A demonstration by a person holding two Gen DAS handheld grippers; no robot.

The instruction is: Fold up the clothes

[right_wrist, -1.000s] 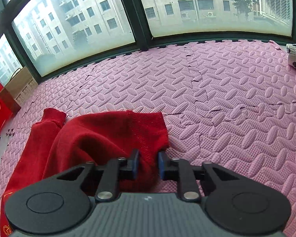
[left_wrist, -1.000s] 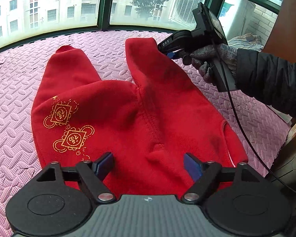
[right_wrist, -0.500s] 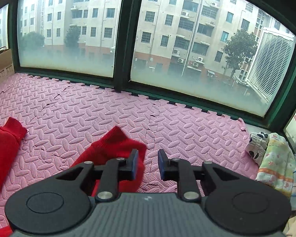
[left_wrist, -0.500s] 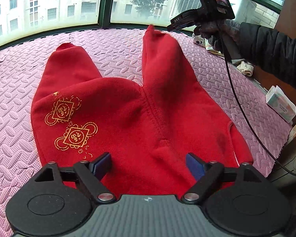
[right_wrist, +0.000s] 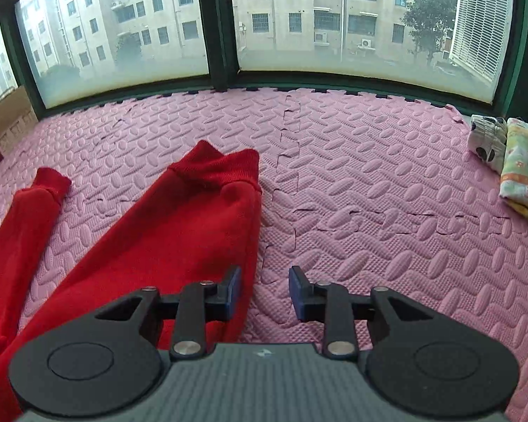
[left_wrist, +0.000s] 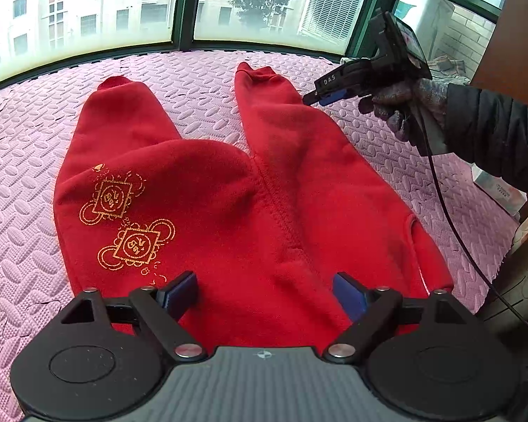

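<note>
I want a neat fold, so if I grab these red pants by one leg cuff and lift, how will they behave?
The red pants will probably drape limply; the fabric lies soft and rumpled on the foam mat. The thick fleecy cloth looks fairly light, though bulky. It seems unlikely to slip: the ribbed cuff offers grip, and the textured mat may drag the trailing cloth.

A pink foam mat (right_wrist: 387,183) of interlocking embossed tiles covers the surface up to the windows. Red trousers (left_wrist: 264,211) with gold emblems lie flat on it, both legs stretched toward the glass. Folded patterned cloths (right_wrist: 510,161) sit at its right edge, and a cardboard box (right_wrist: 8,116) stands at its far left.
</note>
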